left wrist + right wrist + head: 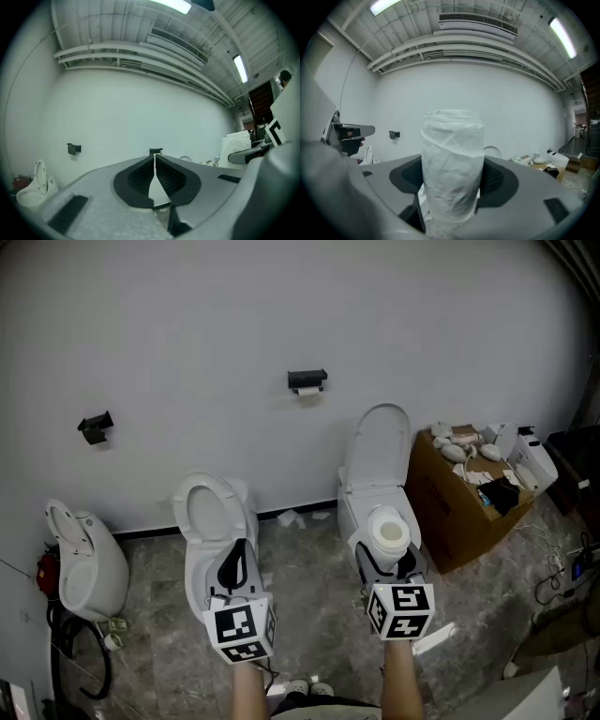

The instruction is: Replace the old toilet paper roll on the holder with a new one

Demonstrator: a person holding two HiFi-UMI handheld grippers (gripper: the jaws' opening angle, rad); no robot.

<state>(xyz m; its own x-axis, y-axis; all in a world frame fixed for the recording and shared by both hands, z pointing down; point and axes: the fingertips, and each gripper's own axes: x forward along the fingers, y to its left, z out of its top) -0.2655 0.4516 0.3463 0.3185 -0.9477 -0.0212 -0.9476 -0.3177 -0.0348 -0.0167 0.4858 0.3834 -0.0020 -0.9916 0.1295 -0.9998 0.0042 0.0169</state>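
Observation:
A black paper holder [307,381] with a small pale roll [307,391] under it is fixed to the white wall, far ahead of both grippers. My right gripper [386,551] is shut on a new white toilet paper roll [388,532], held upright; in the right gripper view the roll [452,161] fills the gap between the jaws. My left gripper [234,563] is shut with nothing in it, and in the left gripper view its pads [166,177] meet, with the holder [155,151] small on the wall just past their tips.
Two open toilets stand against the wall, one [211,521] under my left gripper and one [375,465] beyond my right. A third toilet [80,554] is at far left. A second black bracket [95,427] is on the wall at left. A cardboard box [469,493] of clutter stands at right.

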